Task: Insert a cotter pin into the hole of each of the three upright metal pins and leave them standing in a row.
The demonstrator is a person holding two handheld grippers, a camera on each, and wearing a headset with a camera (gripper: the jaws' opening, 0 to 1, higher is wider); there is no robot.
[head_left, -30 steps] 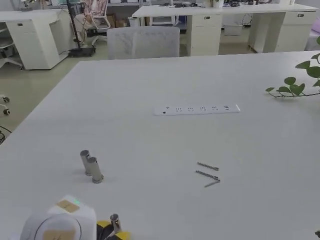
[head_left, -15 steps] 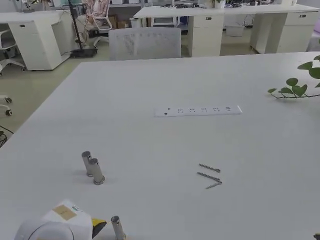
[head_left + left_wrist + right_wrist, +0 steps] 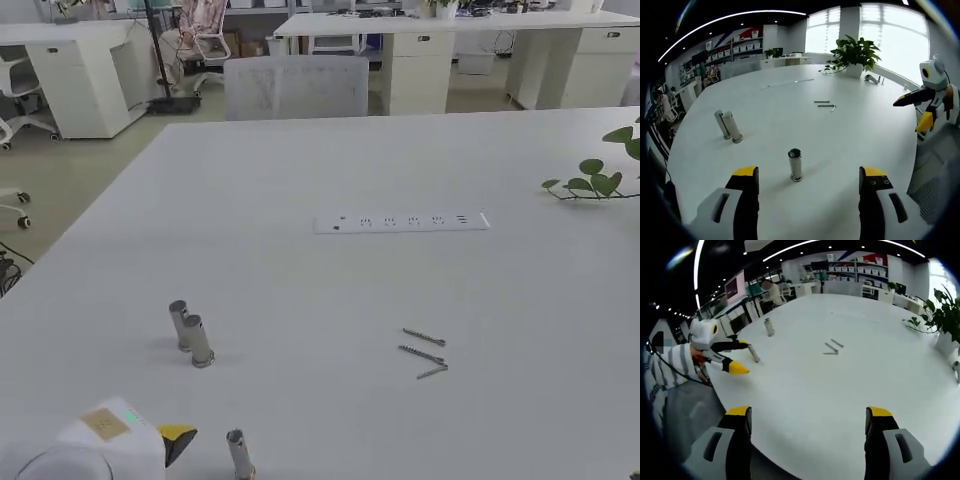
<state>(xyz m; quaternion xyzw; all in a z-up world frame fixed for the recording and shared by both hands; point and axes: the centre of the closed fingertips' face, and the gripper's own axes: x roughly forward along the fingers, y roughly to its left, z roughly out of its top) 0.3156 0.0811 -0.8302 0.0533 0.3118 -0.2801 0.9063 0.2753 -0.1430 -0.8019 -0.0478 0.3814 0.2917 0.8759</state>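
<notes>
White table point(image 3: 300, 270): broad bare top around your work; its near edge runs under your right gripper.
Left gripper point(image 3: 809, 175): fingers wide, empty, facing the lone metal pin point(image 3: 795, 164), which stands upright.
Right gripper point(image 3: 810, 416): fingers wide, empty.
Pair of metal pins point(image 3: 190, 335): upright, close together, on your left.
Cotter pins point(image 3: 425, 352): three lying flat, lengthwise across the table, well right of the pair.

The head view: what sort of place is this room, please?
Probably an open-plan office: rows of white desks with drawers, a grey office chair behind the big white table, and a power strip lying on it.
</notes>
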